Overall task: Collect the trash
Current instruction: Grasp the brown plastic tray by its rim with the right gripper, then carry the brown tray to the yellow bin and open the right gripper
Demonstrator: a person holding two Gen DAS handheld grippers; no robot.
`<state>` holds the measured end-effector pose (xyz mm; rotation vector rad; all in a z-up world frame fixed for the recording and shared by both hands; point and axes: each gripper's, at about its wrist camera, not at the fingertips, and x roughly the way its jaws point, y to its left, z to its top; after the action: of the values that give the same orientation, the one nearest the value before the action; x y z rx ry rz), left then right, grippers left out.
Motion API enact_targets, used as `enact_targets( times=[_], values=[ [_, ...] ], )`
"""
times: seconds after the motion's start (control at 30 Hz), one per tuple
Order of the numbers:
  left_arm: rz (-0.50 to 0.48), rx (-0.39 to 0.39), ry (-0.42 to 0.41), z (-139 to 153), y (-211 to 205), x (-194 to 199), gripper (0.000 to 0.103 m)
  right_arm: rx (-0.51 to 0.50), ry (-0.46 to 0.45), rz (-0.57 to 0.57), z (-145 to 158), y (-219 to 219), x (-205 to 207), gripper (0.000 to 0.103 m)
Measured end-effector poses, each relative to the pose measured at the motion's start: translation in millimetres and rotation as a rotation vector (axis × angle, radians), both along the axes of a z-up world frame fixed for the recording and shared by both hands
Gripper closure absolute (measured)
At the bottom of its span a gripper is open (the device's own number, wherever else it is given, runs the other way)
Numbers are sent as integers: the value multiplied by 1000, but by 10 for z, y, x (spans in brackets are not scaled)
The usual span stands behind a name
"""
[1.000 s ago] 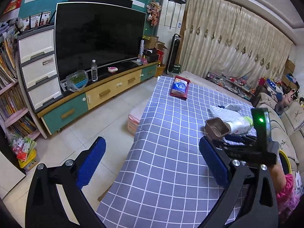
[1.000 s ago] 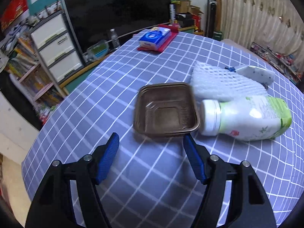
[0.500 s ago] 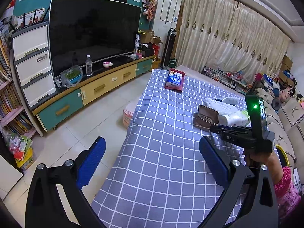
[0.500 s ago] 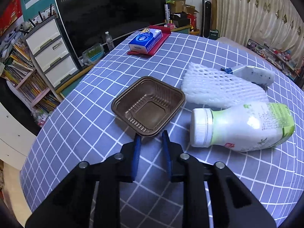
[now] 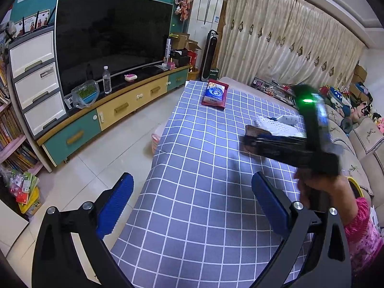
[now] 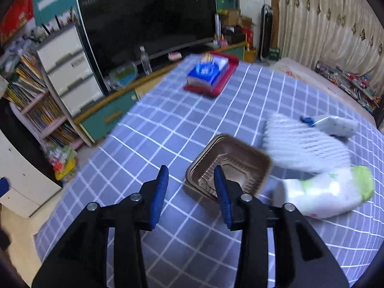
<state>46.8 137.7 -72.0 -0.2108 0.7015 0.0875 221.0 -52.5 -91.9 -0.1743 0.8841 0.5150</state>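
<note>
A brown plastic tray (image 6: 237, 163) lies tilted on the blue checked tablecloth (image 6: 168, 129). My right gripper (image 6: 190, 180) straddles its near left rim. The right finger (image 6: 219, 187) is over the tray's inside and the left finger (image 6: 163, 184) stands clear outside it. The jaws are opening and the pads do not press the rim. Beside the tray lie a white foam net (image 6: 304, 148), a white bottle with a green label (image 6: 328, 194) and a small white packet (image 6: 333, 124). My left gripper (image 5: 192, 180) hangs open over the table's near end, holding nothing. The left wrist view shows a hand (image 5: 319, 187) holding the right gripper (image 5: 249, 141) at the tray (image 5: 254, 129).
A blue tissue pack on a red tray (image 6: 208, 74) sits at the table's far end. A TV cabinet (image 5: 108, 112) with a large screen, a white drawer unit (image 5: 36, 81) and bookshelves stand to the left across tiled floor (image 5: 108, 153). A sofa (image 5: 364, 139) runs along the right.
My right gripper narrowed its jaws at the tray's near rim, then spread them again and shifted left. The tray turned and tipped. The left gripper stayed open and barely moved.
</note>
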Motion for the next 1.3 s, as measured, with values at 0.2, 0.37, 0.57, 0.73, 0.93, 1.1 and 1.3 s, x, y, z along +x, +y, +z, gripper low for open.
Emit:
enact_targets(
  times=[0.2,0.37,0.57,0.73,0.93,1.1,1.3],
  values=[
    [-22,18,12,-31,-67,54,6,-40,29,-52,-218,34,198,83],
    [-30,18,16,-42,-92,76,6,27,-5,-38,-3,-69,100,92],
    [-38,23,22,-55,-123,85,6,94,-67,19,345,-195,-232,93],
    [-59,23,18,-39,-188,111,6,121,-130,47,582,-457,-557,93],
    [-100,27,21,-32,-333,195,6,98,-211,-73,745,-1211,-769,93],
    [-148,29,20,-37,-520,294,6,28,-240,-314,739,-2309,-908,93],
    [-222,52,24,-29,-859,454,6,-63,-159,-630,431,-3688,-1079,93]
  ],
)
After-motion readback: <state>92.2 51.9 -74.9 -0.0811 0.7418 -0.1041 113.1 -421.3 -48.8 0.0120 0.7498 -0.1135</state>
